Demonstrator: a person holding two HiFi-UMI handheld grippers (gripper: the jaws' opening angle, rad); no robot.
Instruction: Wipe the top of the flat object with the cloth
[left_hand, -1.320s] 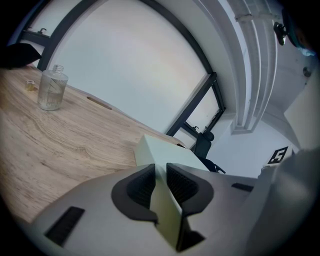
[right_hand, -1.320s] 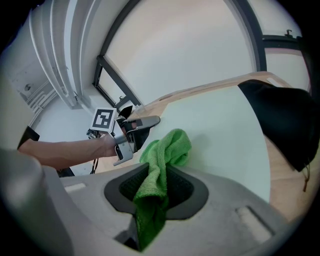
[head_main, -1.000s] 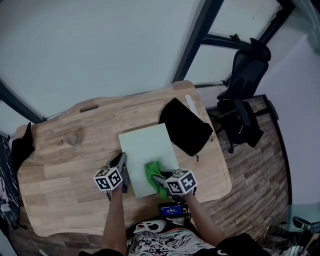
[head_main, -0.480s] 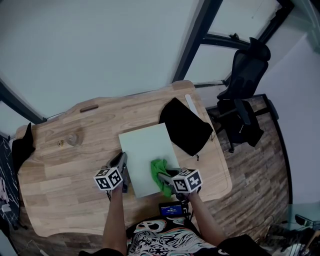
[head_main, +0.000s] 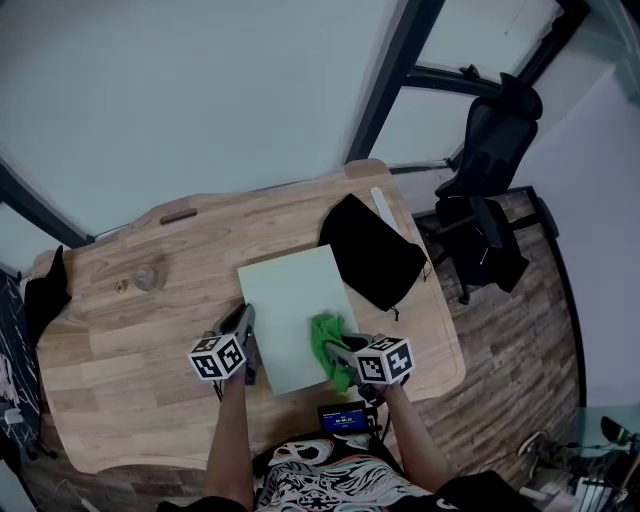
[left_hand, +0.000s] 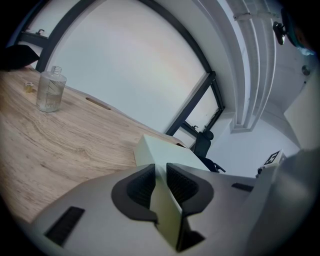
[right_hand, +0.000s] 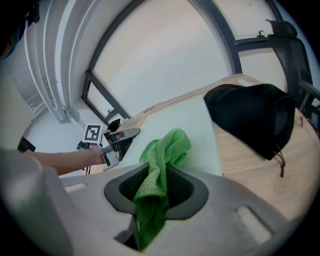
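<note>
Over the last second the right gripper (head_main: 340, 352) has slid to the right. It has dragged the bright green microfibre cloth (head_main: 326, 335) across the near part of the pale green flat rectangular board (head_main: 288, 295) to its right edge. That stroke looks complete, and the far half probably still needs wiping. The right jaws are clenched on the cloth. The left gripper (head_main: 243, 325) pinches the board's left edge between its jaws. The board is matte and plain, and lies flat on the light wooden counter (head_main: 120, 320).
</note>
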